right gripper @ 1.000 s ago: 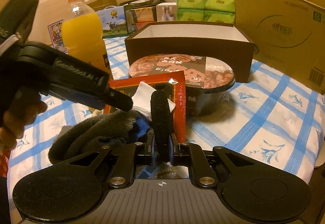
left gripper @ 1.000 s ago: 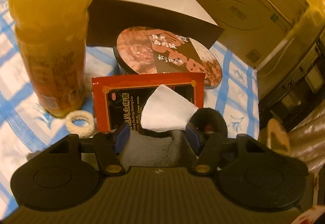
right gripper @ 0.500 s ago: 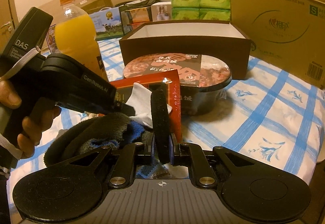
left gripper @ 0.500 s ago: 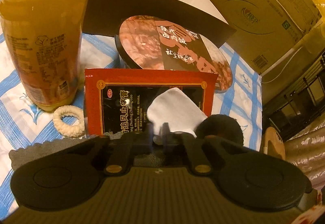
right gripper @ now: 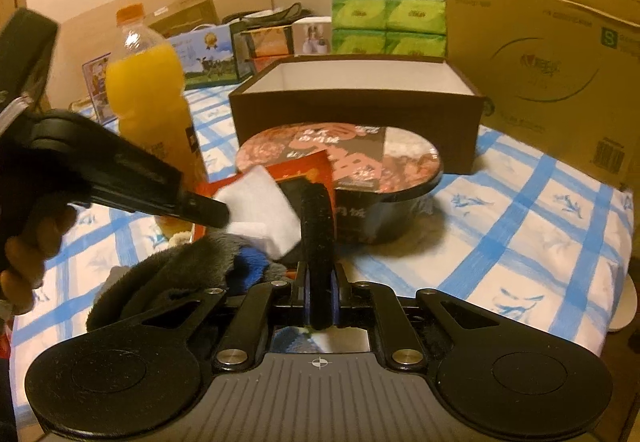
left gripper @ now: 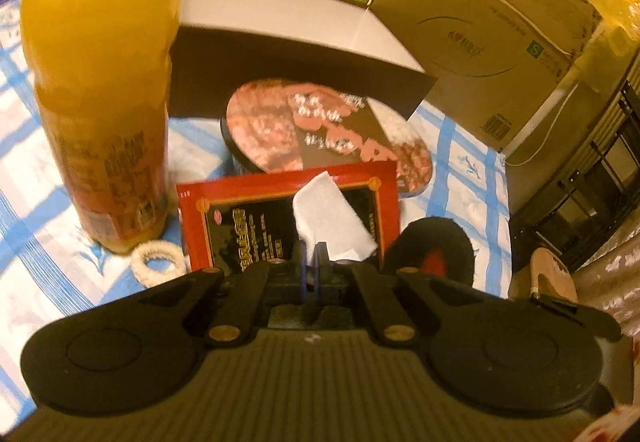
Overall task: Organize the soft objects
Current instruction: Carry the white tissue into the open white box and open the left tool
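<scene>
My left gripper (left gripper: 310,266) has its jaws closing the last bit on a white folded cloth (left gripper: 329,218), which sticks up from between the pads above the red packet (left gripper: 240,219). In the right wrist view the left gripper (right gripper: 216,211) reaches in from the left with that white cloth (right gripper: 260,201) lifted. My right gripper (right gripper: 320,284) is pinching a black fuzzy ring (right gripper: 317,226) that stands on edge, its jaws still closing on it. The same ring (left gripper: 436,246) shows to the right in the left wrist view. A dark grey fleece piece (right gripper: 172,274) with blue inside lies beneath both grippers.
An orange juice bottle (left gripper: 100,101) stands at the left, a small white knitted ring (left gripper: 158,266) at its foot. A lidded food bowl (right gripper: 380,165) sits before an open brown box (right gripper: 360,113). A cardboard carton (right gripper: 540,61) and green tissue packs (right gripper: 388,25) stand behind.
The left gripper went from open around the white cloth to shut on it and lifted it slightly. The right gripper stayed still, holding the black ring.
</scene>
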{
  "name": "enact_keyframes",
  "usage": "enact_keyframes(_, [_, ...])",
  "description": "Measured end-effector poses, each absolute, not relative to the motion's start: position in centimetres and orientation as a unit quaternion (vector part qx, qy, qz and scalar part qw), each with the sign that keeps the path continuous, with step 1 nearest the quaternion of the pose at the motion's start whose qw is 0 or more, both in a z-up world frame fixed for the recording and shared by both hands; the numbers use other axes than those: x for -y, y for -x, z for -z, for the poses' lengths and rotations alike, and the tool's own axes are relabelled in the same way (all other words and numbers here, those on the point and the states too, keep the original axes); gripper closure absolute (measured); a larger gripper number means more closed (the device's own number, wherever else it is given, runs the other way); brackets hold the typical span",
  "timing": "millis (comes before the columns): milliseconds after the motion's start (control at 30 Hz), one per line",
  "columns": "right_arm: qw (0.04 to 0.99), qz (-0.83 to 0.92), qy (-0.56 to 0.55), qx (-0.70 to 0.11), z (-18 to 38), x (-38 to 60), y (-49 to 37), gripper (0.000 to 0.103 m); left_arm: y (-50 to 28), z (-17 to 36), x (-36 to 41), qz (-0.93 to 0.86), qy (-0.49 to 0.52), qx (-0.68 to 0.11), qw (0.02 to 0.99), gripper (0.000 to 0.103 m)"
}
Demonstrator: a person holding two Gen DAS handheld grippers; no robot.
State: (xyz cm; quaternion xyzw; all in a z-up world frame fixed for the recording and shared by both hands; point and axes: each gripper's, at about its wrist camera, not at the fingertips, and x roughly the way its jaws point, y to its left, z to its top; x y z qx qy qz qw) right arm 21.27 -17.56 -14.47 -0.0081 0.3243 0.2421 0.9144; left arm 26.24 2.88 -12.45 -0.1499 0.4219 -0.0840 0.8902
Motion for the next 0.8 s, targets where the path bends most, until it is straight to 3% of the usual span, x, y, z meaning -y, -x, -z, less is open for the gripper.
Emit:
enact_keyframes(400, [0.924,-0.229,-0.035,-0.304,10.8,21.7,-23.7,0.094,-26.9,7.2,-1.5,0.075,0.108,-0.376,0.917,0.101])
enact_keyframes(800, [0.935,-0.231,-0.042,-0.266,7.3,24.5,-31.2,0.094,-33.2,3.4,1.4,0.053,0.068,-0.336,0.938,0.101])
